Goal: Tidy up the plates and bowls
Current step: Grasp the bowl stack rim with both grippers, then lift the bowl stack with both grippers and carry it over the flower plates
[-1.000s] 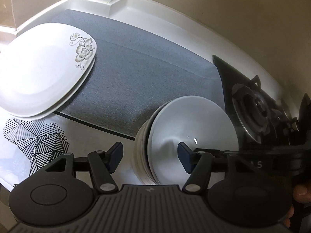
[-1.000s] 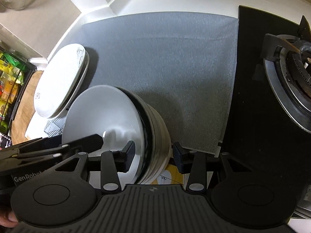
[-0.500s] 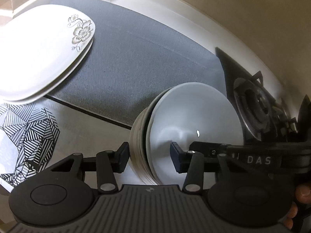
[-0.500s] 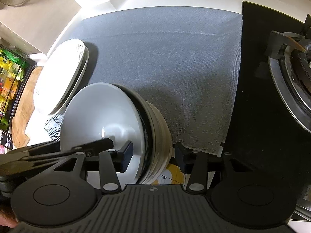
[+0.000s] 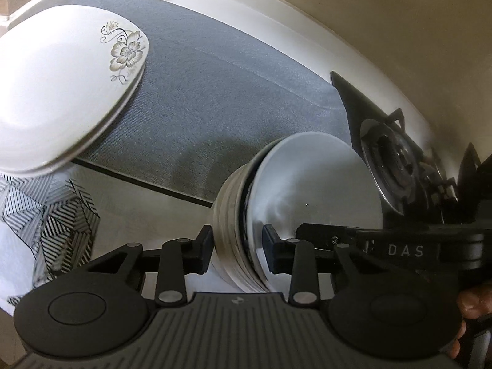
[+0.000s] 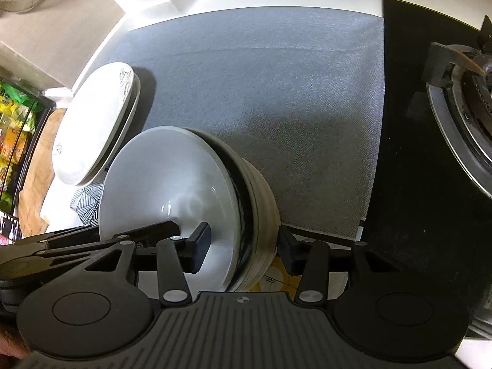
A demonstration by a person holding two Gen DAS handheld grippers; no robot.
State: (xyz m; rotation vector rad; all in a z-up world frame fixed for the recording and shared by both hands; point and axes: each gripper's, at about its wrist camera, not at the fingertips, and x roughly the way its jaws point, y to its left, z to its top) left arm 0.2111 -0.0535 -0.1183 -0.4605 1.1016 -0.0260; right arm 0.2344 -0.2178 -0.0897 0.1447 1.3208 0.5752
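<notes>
A stack of nested white bowls (image 5: 313,184) (image 6: 166,178) stands at the near edge of the grey mat (image 5: 230,92). My left gripper (image 5: 238,246) straddles the stack's left wall, one finger outside and one inside the top bowl. Its jaws are closing, and a thin gap still shows at the inner pad. My right gripper (image 6: 243,246) straddles the opposite wall the same way, open, with its inner finger clear of the rim. Two square white plates with a flower print (image 5: 55,92) (image 6: 95,129) lie stacked at the mat's left edge.
A black gas stove (image 6: 461,107) (image 5: 396,160) borders the mat on the right. A black-and-white patterned cloth (image 5: 46,215) lies under the plates. Something yellow (image 6: 276,276) peeks out beneath the bowls. A white raised rim (image 5: 246,21) runs behind the mat.
My left gripper's jaws have narrowed around the bowl stack's wall, and it has tipped slightly towards the bowls. The right gripper has kept its place and width.
</notes>
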